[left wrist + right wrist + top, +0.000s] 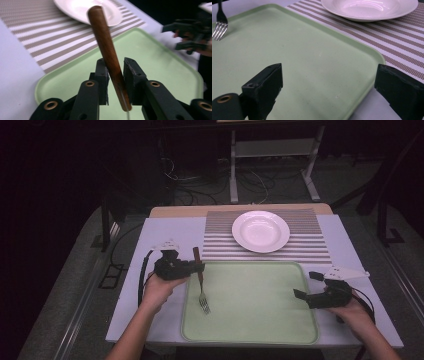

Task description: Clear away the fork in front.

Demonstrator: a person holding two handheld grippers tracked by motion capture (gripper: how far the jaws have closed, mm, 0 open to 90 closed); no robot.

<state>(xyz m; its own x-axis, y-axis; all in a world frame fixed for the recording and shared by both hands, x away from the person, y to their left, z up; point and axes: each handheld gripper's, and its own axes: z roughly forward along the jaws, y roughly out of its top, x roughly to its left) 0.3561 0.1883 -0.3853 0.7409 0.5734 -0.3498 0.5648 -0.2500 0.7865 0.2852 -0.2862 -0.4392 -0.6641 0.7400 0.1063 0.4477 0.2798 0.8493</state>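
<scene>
In the high view, the left gripper point(198, 266) sits left of centre at the left edge of the pale green tray point(260, 320), with the person's left hand point(159, 290) wrapped around its body from below. Its jaws are clamped on the brown wooden handle of a fork point(201, 282); the handle pokes up past the jaws toward the top of the frame, and the metal shaft and tines run down toward the lower middle, with the tines over the tray's left part. Whether the tines touch the tray surface I cannot tell. In the left gripper view the handle rises from the lower centre toward the upper middle, pinched between the two black pads point(103, 77), which press it from both sides. Beyond it, in the upper part of that frame, lie the striped placemat point(45, 35) and the white plate point(75, 10). The right gripper point(306, 294) is at the right edge of the tray in the high view, held by the right hand point(352, 312), well apart from the fork. Its jaws are spread wide with nothing between them; in the right gripper view they stand at the lower left and lower right, with the tray between and the fork's tines at the upper left corner. The plate rests on the placemat beyond the tray, in the upper centre of the high view, on the white table point(165, 232).
</scene>
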